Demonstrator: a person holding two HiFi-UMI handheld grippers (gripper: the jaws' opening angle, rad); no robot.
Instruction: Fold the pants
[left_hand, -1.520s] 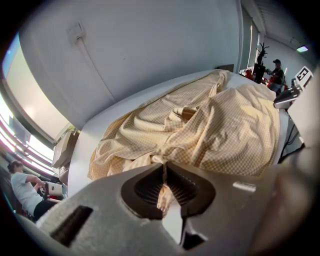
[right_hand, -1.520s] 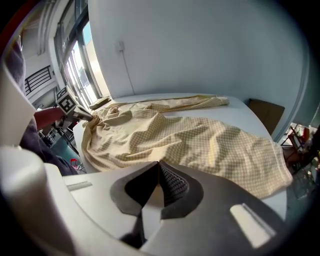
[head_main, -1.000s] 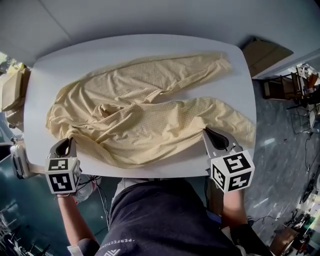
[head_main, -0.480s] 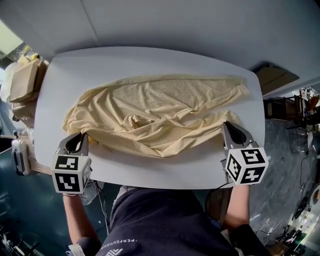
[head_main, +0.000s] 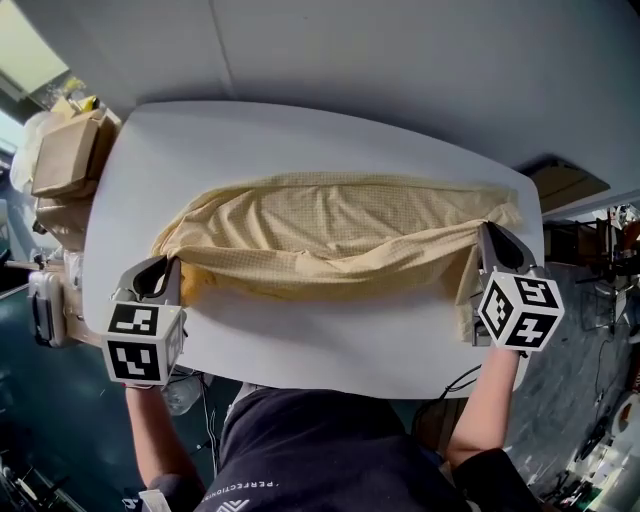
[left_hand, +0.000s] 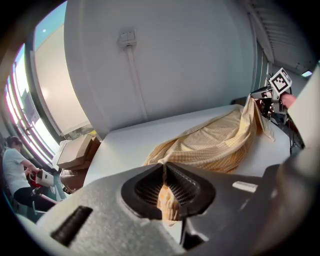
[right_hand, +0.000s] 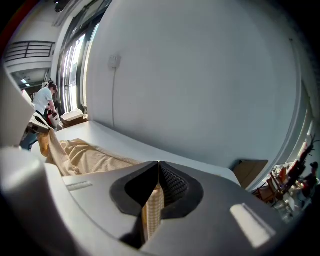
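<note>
Both my tools are pinched shut on cloth: the left gripper has a bunch of the yellow pants between its jaws at their left end, and the right gripper clamps a fold at their right end. The pants run lengthwise across the middle of the white table, stretched between my two tools. Their far edge is fairly straight, their near edge sags in loose folds, and a flap hangs down just beside the right gripper. There's a wide band of bare tabletop beyond the pants toward the wall, and a narrower bare strip between them and the near edge. My left gripper sits near the table's left edge, my right one over the right edge. Cardboard boxes crowd the left side, close to the table.
</note>
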